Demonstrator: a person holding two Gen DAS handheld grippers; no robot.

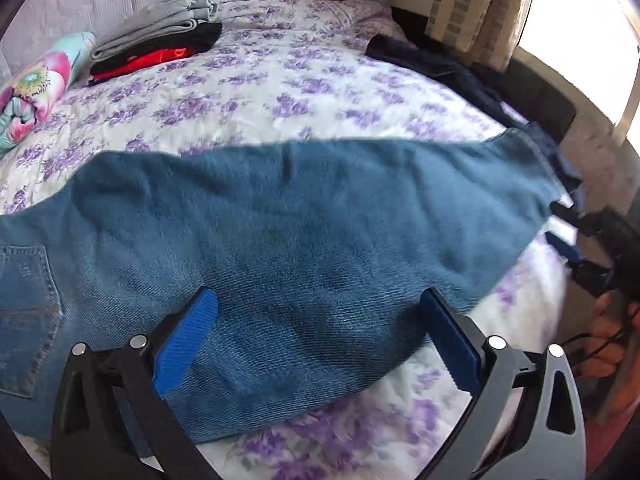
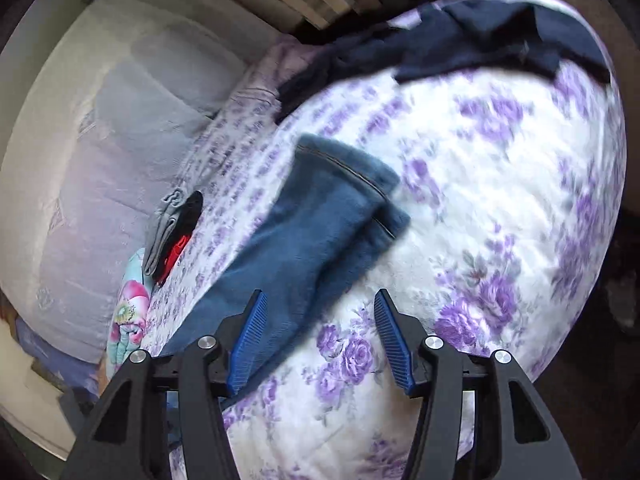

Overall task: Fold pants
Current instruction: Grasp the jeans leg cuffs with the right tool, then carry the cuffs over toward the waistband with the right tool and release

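Jeans lie flat across the floral bedspread, legs doubled lengthwise. Denim — heavy, limp, grippy; pinch at the stitched hems or waistband. Left gripper and right gripper both spread, holding nothing.

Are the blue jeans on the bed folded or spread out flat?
Folded lengthwise: the jeans lie with one leg on the other, both hems stacked together on the floral bedspread. Not yet folded short.
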